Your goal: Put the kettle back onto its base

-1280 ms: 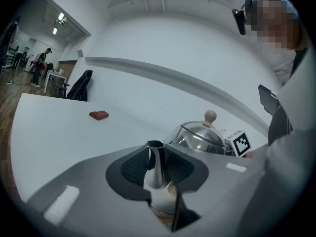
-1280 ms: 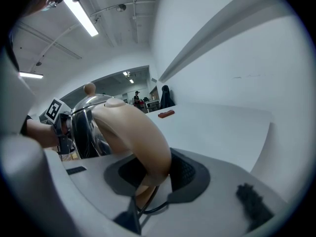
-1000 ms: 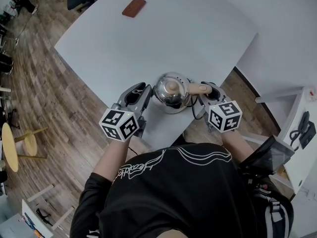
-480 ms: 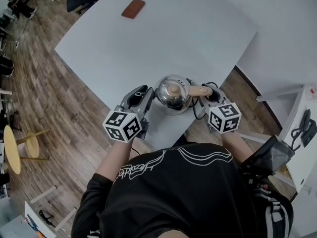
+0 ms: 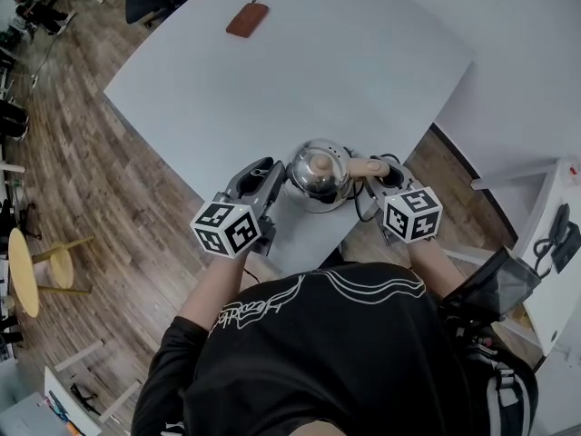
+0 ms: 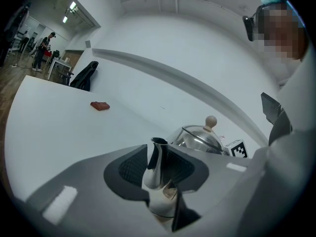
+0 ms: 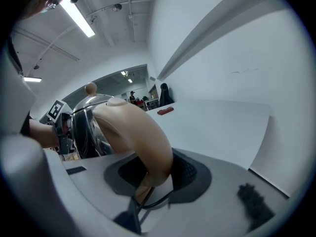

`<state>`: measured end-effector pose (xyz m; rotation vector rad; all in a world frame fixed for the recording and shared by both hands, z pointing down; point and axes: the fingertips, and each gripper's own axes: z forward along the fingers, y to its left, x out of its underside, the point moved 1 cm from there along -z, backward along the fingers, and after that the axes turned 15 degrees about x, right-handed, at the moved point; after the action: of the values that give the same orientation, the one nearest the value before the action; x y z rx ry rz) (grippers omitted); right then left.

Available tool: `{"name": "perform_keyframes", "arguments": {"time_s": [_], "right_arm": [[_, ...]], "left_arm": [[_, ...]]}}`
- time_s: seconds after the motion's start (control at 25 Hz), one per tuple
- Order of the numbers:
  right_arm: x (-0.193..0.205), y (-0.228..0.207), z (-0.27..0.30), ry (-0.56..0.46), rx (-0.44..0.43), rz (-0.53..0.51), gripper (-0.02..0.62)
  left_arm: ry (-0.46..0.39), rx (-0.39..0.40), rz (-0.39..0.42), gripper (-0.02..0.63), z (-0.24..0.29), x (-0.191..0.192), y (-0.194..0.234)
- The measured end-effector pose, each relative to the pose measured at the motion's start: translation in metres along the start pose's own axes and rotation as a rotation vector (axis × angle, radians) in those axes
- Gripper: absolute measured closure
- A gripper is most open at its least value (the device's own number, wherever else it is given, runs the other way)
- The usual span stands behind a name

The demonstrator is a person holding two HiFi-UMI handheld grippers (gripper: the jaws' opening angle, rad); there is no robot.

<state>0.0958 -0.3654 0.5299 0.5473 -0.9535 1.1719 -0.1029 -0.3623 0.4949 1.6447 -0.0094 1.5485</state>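
Observation:
A polished steel kettle [image 5: 318, 175] with a beige knob and a beige handle [image 5: 365, 164] stands near the front edge of the white table [image 5: 272, 80]. My left gripper [image 5: 272, 173] is at its left side, shut on the spout [image 6: 155, 164], which stands upright between the black pads. My right gripper [image 5: 379, 169] is at its right side, shut on the curved handle [image 7: 133, 127]. The domed lid shows behind the spout [image 6: 197, 139], and the steel body sits left of the handle [image 7: 86, 127]. A black cable [image 5: 361, 209] runs below the handle. I cannot make out the base under the kettle.
A small brown case [image 5: 247, 18] lies far back on the table. Wooden floor and yellow stools [image 5: 36, 271] are off to the left. A white shelf unit with a black phone [image 5: 556, 234] stands at the right. The table edge runs just in front of the kettle.

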Motion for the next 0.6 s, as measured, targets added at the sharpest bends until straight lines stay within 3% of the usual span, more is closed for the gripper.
{"name": "perform_keyframes", "arguments": {"time_s": [0.12,0.28,0.48,0.6], "right_arm": [[0.002,0.002,0.000,0.016,-0.027,0.004,0.476],[0.002,-0.003,-0.006,0.017,-0.016,0.019,0.430],[0.001,-0.004,-0.027,0.002,0.006,-0.005,0.417],[0.004,-0.010,-0.046,-0.001,0.029,0.056,0.417]], "left_arm": [[-0.003,-0.001,-0.020,0.502,-0.002,-0.001,0.003],[-0.030,-0.031,-0.010,0.419,-0.010,-0.005,0.005],[-0.053,-0.047,-0.020,0.410,-0.029,-0.003,0.001],[-0.054,-0.052,-0.028,0.411,-0.043,0.005,-0.009]]}}
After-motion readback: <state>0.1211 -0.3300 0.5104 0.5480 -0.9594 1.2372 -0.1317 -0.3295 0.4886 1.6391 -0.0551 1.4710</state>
